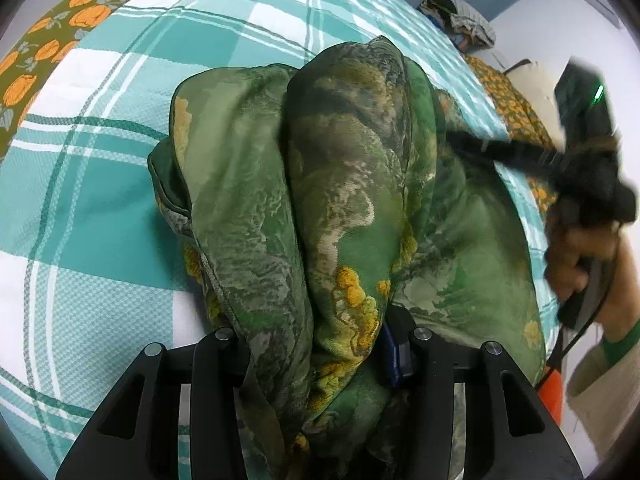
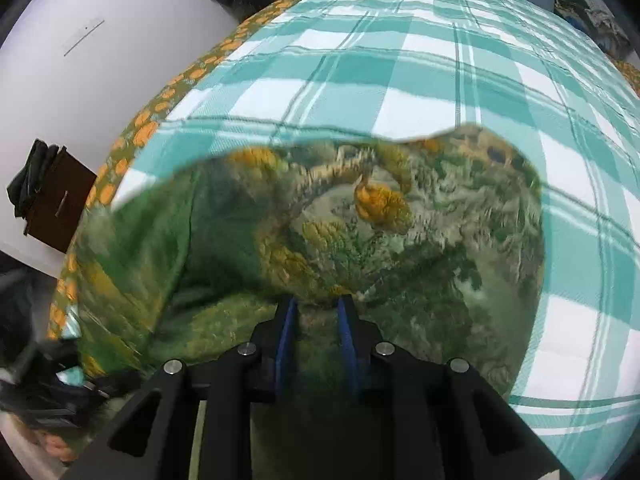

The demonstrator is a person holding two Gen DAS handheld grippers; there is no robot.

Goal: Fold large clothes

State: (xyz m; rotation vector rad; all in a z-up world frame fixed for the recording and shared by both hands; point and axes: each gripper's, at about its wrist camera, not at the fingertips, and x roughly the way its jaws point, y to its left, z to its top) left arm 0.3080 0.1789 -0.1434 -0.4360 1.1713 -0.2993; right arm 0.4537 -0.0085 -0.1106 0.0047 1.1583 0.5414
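Left tongs (image 1: 320, 344): clamped on green garment (image 1: 344, 168), which hangs forward over the bed (image 1: 100, 208).
Right tongs (image 2: 318, 312): gripping its near edge; cloth spreads ahead.

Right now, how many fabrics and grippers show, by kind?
Green printed garment: 1
Teal plaid bedsheet: 1
Orange-flowered cover: 1
Left gripper, right gripper: 2
Clothes pile, far corner: 1
Total: 6
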